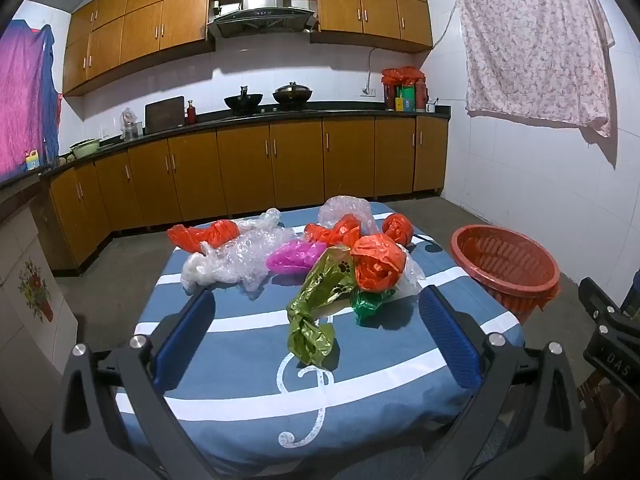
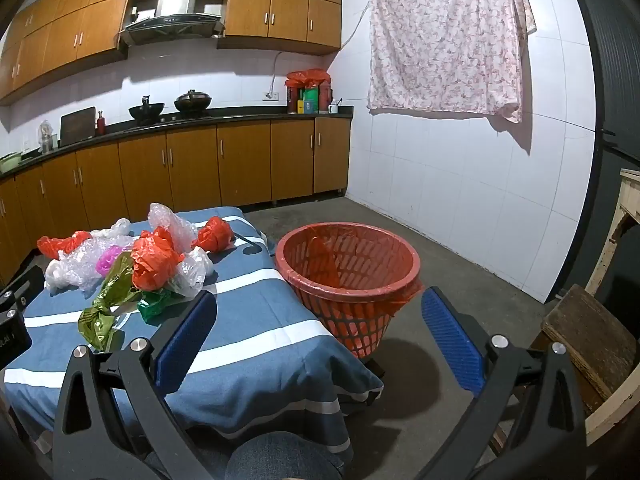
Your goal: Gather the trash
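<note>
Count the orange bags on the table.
4: far left, middle back, far right ball, front centre. More may hide under the clear wrap.

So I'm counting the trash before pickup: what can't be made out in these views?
- Basket bottom: right wrist view, hidden by its own wall and liner; in the left wrist view only its upper part shows.
- Anything under the bag pile: both views, bags overlap.
- Table near edge: left wrist view, covered by the open left gripper.
- Counter items: too small.

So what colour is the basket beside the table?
The basket is red-orange, seen best in the right wrist view.
</note>
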